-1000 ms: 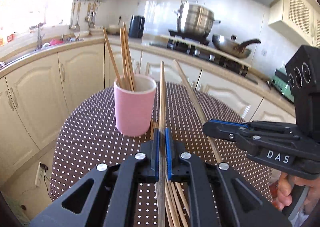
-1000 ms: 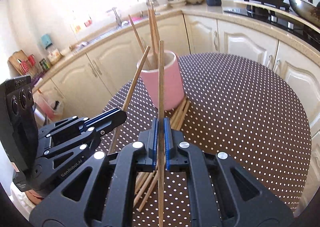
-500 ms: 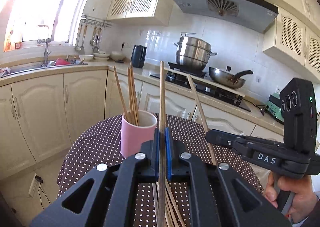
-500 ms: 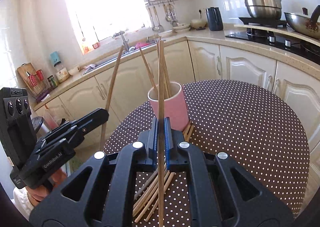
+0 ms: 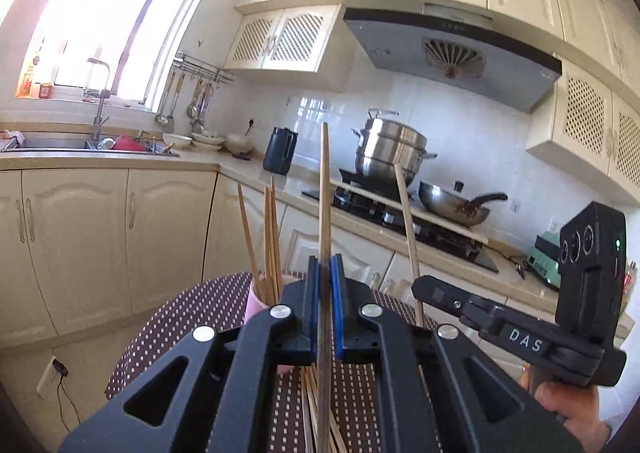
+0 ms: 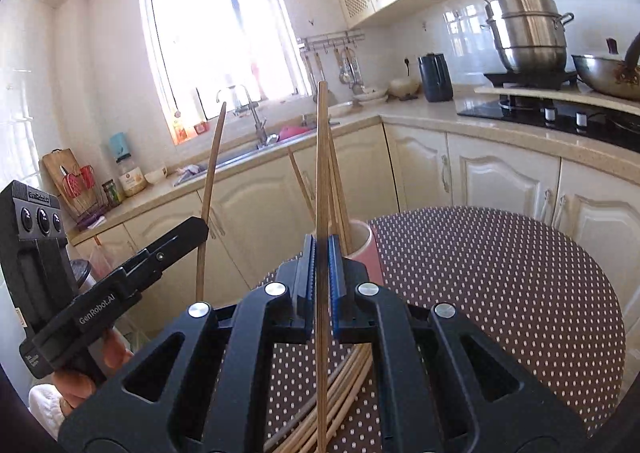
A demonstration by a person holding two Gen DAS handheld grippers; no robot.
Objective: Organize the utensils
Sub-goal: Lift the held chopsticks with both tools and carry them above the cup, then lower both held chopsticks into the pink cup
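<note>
Left wrist view shows my left gripper (image 5: pixel 325 309) and right gripper (image 6: pixel 320 277) each pinching one chopstick (image 5: pixel 325 189) above the cup (image 6: pixel 366 245).

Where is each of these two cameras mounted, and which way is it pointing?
Left wrist: on the left gripper, facing the stove; right gripper and hand show.
Right wrist: on the right gripper, facing the sink; left gripper and hand show.
Shared: pink cup, dotted table, each gripper clamping one chopstick.
</note>
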